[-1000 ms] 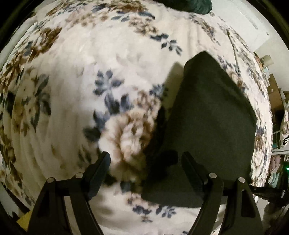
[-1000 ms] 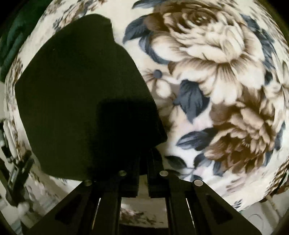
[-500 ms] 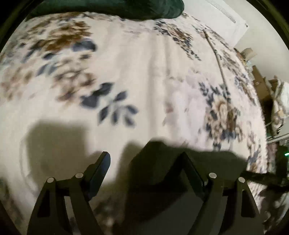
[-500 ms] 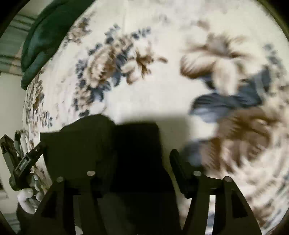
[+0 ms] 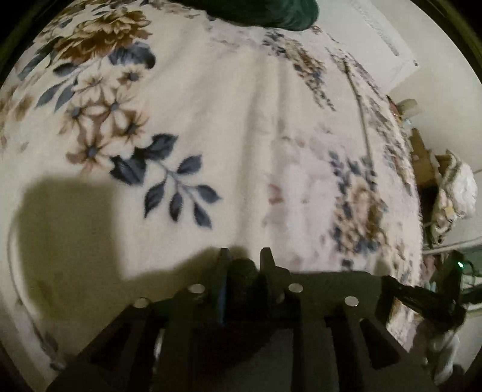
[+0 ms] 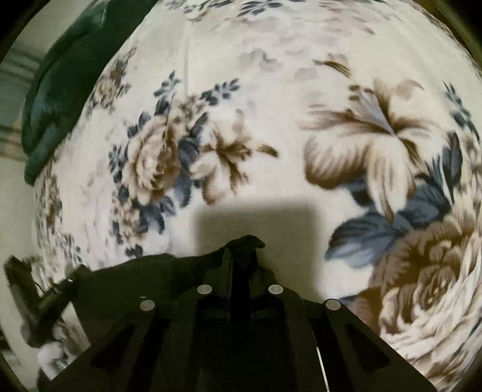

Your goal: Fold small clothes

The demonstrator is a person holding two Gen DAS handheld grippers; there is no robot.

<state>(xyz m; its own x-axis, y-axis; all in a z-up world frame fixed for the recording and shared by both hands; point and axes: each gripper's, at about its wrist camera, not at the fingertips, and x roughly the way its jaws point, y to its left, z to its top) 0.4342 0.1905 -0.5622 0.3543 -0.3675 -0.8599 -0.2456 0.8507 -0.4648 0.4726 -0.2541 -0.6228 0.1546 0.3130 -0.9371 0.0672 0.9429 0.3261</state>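
Observation:
A small black garment is pinched in both grippers over a floral blanket. In the left wrist view, my left gripper (image 5: 243, 256) is shut on a bunched black fold (image 5: 242, 271) between its fingers; the rest of the garment hangs hidden below. In the right wrist view, my right gripper (image 6: 242, 250) is shut on another edge of the black garment (image 6: 144, 274), which stretches left toward the other gripper (image 6: 45, 298).
The cream blanket with brown and blue flowers (image 5: 241, 135) covers the bed. A dark green cloth (image 5: 265, 12) lies at the far edge; it also shows in the right wrist view (image 6: 57, 90). Clutter and a white bundle (image 5: 455, 187) stand beside the bed at right.
Both grippers were open over the flat garment half a second ago. Now both have closed on its edge and lifted it off the blanket, casting shadows below.

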